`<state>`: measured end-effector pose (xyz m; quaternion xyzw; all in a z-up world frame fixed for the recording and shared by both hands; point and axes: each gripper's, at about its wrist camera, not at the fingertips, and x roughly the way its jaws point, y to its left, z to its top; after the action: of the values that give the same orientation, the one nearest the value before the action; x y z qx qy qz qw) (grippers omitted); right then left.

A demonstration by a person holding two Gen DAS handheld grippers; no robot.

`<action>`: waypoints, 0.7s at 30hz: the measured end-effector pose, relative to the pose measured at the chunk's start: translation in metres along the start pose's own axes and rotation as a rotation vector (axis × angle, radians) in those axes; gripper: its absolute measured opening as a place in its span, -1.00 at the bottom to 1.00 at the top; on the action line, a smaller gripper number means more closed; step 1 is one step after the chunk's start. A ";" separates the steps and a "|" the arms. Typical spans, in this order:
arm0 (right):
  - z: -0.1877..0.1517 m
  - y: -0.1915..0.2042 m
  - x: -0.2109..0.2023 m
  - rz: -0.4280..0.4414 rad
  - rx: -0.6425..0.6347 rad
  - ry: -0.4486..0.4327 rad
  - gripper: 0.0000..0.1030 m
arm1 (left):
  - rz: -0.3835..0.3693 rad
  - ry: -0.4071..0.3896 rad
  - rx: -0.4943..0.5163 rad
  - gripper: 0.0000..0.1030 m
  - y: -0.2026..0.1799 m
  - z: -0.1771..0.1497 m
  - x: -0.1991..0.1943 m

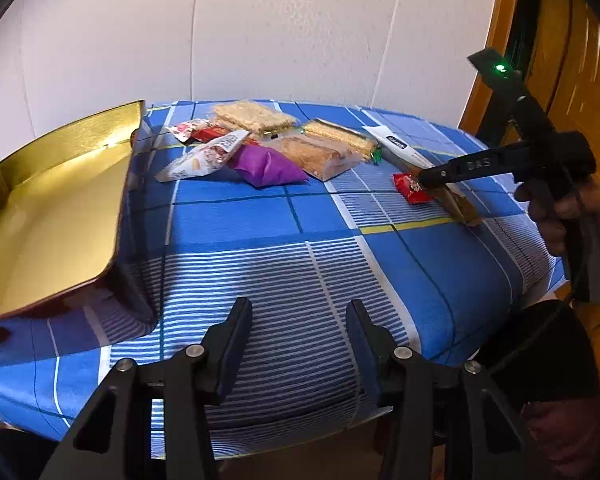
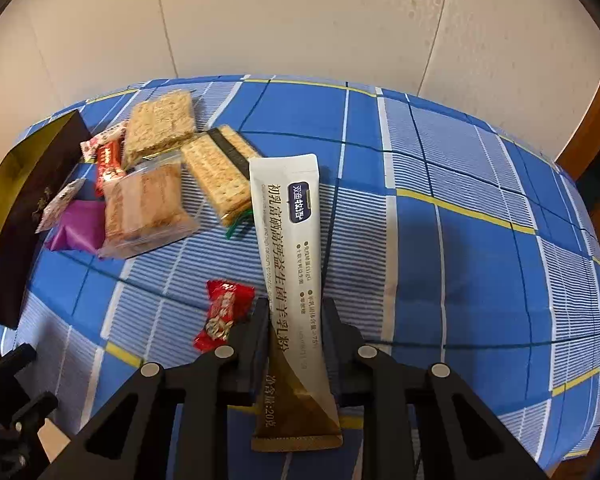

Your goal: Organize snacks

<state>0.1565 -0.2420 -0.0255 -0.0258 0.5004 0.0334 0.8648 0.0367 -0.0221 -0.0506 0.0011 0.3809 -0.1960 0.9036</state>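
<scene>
A long white and brown powder sachet (image 2: 288, 248) lies on the blue plaid tablecloth (image 2: 460, 240). My right gripper (image 2: 296, 312) has a finger on each side of its lower half and looks closed against it; it also shows in the left wrist view (image 1: 424, 178). A red candy (image 2: 224, 312) lies just left of it. A pile of cracker packs (image 2: 216, 172), a purple packet (image 2: 78, 230) and small wrappers sits farther left. My left gripper (image 1: 298, 312) is open and empty above the near part of the table. A gold-lined box (image 1: 60, 208) stands at left.
The box's dark outer wall (image 2: 20, 216) shows at the left edge of the right wrist view. A white wall is behind the table. A wooden door frame (image 1: 488, 80) stands at right. The table's near edge drops off below my left gripper.
</scene>
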 end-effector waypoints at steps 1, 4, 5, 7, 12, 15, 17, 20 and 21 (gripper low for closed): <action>0.000 0.002 -0.004 0.000 -0.003 -0.006 -0.53 | -0.001 -0.007 -0.004 -0.04 0.002 -0.001 -0.001; 0.000 0.012 -0.020 0.018 -0.025 -0.026 -0.53 | -0.014 -0.020 -0.016 -0.04 0.007 -0.002 -0.002; 0.001 0.017 -0.024 0.026 -0.032 -0.030 -0.53 | -0.019 -0.022 -0.024 -0.04 0.008 -0.002 -0.001; 0.004 0.027 -0.032 0.061 -0.041 -0.035 -0.53 | -0.024 -0.029 -0.025 -0.04 0.008 -0.003 -0.001; 0.026 0.078 -0.048 0.240 -0.090 0.004 -0.53 | -0.032 -0.054 -0.018 -0.04 0.010 -0.006 -0.003; 0.042 0.114 -0.053 0.338 -0.122 0.040 -0.53 | -0.048 -0.063 -0.046 -0.04 0.016 -0.006 -0.005; 0.051 0.135 -0.056 0.410 -0.128 0.059 -0.53 | -0.050 -0.065 -0.054 -0.04 0.019 -0.006 -0.006; 0.066 0.167 -0.053 0.529 -0.105 0.114 -0.53 | -0.060 -0.071 -0.070 -0.04 0.022 -0.008 -0.008; 0.070 0.176 -0.052 0.548 -0.098 0.127 -0.53 | -0.061 -0.073 -0.072 -0.04 0.022 -0.008 -0.008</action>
<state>0.1763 -0.0626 0.0520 0.0667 0.5398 0.2881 0.7882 0.0342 0.0023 -0.0541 -0.0502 0.3542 -0.2095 0.9100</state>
